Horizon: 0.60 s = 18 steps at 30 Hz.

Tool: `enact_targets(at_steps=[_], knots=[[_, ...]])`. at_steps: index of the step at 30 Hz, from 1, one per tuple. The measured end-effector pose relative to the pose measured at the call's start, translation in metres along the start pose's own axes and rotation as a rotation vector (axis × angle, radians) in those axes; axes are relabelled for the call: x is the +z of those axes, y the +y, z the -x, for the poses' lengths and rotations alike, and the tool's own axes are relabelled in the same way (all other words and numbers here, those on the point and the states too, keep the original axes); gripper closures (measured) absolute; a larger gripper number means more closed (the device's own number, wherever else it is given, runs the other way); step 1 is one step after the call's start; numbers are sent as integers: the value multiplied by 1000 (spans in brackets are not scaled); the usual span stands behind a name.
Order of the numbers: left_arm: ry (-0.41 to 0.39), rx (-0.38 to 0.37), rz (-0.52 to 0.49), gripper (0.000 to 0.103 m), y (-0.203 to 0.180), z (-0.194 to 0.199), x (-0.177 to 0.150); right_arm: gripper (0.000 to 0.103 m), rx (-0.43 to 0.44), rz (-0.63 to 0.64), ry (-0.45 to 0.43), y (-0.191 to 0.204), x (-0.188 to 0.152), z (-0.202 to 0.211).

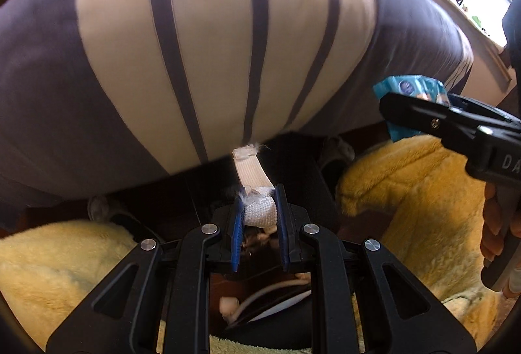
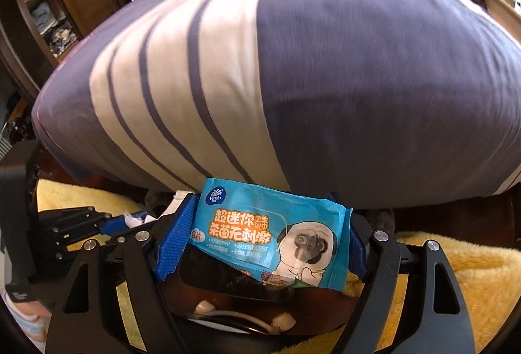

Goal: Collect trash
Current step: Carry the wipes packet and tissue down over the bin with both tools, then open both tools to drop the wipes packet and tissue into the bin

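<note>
A blue wipes pack (image 2: 272, 232) with a cartoon dog sat crumpled, clamped flat-on across the right gripper (image 2: 260, 237). A white bandage strip (image 1: 257, 191), frayed, was pinched in the left gripper (image 1: 259, 217).

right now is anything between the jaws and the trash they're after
No. Both grippers already hold their pieces: the left gripper is shut on a white elastic strip, and the right gripper is shut on a blue wet-wipe pack. No bin is in view.

Blue wet-wipe packet (image 2: 272, 232) between right hand-held gripper (image 2: 260, 243) pads.
</note>
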State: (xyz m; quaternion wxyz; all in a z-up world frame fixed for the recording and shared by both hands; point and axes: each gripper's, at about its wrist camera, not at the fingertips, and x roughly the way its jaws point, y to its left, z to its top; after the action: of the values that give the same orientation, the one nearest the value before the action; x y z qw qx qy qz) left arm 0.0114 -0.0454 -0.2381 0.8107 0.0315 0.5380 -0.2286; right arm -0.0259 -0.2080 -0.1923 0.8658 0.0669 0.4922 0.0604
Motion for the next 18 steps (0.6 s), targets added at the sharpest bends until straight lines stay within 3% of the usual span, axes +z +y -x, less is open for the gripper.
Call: enact_targets(at_steps=[18], knots=[[187,-81,58,86,18,-67,-12,23,31,-56,218,-2,-18,-85]])
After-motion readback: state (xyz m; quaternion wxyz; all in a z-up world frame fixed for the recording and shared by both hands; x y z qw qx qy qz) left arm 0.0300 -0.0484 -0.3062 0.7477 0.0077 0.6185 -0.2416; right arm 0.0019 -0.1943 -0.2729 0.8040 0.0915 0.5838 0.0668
